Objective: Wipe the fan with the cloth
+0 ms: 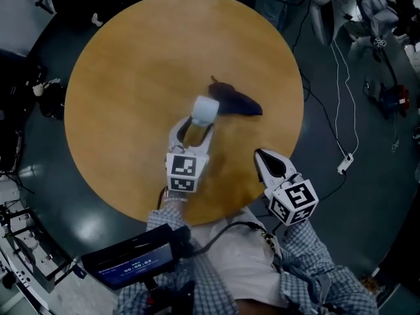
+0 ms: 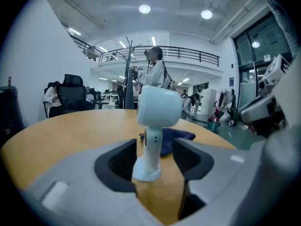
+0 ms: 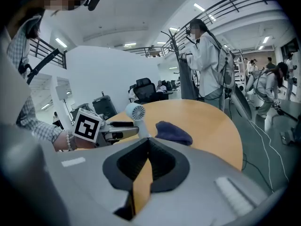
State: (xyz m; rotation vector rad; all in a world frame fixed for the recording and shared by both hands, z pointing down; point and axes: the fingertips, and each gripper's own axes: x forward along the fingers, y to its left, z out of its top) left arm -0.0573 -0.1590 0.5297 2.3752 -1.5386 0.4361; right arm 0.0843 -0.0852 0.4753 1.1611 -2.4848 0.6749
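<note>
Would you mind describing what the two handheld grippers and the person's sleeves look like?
Both the left gripper and right gripper have pale grey bodies with black-lined jaws, each carrying a white cube printed with black square markers. The sleeves are checked, and a beaded bracelet circles the left wrist.

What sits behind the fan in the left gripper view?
The dark blue cloth lies on the table just behind the fan; the fan's stem covers part of it.

Head view dim, its corners darker. Both gripper views brighter, lit by round ceiling lights (image 2: pixel 144 8) at upper centre; heavy fisheye bending, black rims. Near foreground soft. Faint sheen on the desk (image 1: pixel 131 77).
</note>
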